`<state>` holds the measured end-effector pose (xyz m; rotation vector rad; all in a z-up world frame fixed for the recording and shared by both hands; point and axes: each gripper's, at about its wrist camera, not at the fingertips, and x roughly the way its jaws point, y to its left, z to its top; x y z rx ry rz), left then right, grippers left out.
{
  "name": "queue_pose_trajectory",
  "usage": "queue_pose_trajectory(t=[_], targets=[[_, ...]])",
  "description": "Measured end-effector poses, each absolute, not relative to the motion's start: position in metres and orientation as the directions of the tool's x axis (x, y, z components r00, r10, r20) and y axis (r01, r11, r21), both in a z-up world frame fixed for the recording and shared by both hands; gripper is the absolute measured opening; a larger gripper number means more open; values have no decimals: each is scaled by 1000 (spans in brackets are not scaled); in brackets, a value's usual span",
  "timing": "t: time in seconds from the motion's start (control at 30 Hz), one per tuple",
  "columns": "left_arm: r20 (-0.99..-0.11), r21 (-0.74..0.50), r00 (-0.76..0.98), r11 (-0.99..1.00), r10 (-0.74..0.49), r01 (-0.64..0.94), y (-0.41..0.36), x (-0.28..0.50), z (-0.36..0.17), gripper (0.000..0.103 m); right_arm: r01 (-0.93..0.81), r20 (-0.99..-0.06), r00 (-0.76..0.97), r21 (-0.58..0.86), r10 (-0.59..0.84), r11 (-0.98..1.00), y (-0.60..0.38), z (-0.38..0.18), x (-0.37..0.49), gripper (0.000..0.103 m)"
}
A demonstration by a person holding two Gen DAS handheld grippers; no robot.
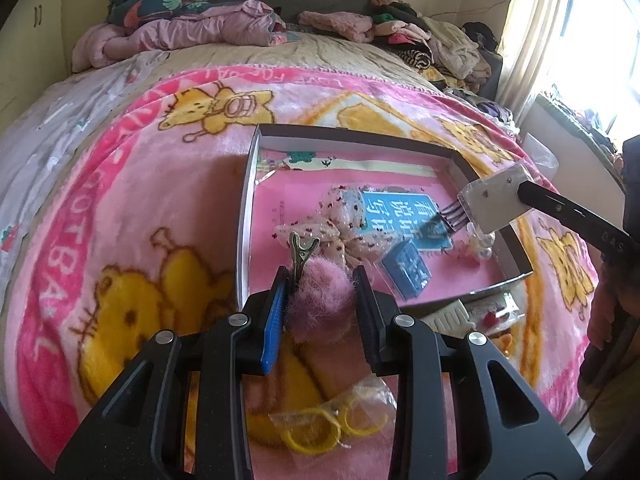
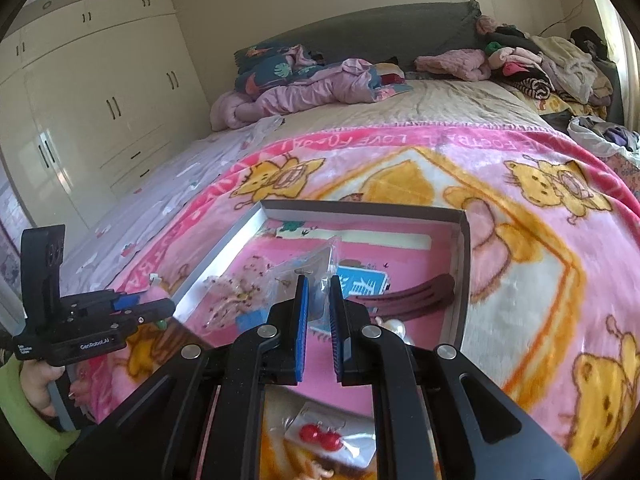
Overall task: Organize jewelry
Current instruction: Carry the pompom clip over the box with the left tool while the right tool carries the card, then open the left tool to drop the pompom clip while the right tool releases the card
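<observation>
My left gripper (image 1: 322, 276) is shut on a fluffy pink pom-pom hair clip (image 1: 320, 300), whose metal clip end (image 1: 302, 248) sticks out over the near-left corner of an open shallow box (image 1: 248, 184) with a pink lining. My right gripper (image 2: 319, 284) is shut on a clear plastic packet (image 2: 316, 268) and holds it above the box (image 2: 360, 216). In the left wrist view that packet (image 1: 492, 196) shows small metal comb teeth and hangs over the box's right side. A sequinned bow (image 1: 340, 224) and a blue card (image 1: 404, 216) lie in the box.
The box sits on a pink bear-print blanket (image 1: 120, 240) on a bed. In front of it lie a bag of yellow rings (image 1: 320, 428), a white comb (image 1: 448, 316) and a packet of red earrings (image 2: 324, 436). A dark red hair clip (image 2: 416, 292) lies in the box. Clothes are piled at the headboard.
</observation>
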<state>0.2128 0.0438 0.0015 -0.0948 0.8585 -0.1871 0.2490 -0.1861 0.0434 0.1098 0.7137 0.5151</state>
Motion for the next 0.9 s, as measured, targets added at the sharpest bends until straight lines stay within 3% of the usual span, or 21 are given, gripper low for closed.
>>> queue_pose_trajectory(t=[0.9], targets=[[-776, -152, 594, 977, -212, 150, 30, 259, -22, 25, -366, -662, 603, 267, 446, 892, -176, 14, 301, 10]])
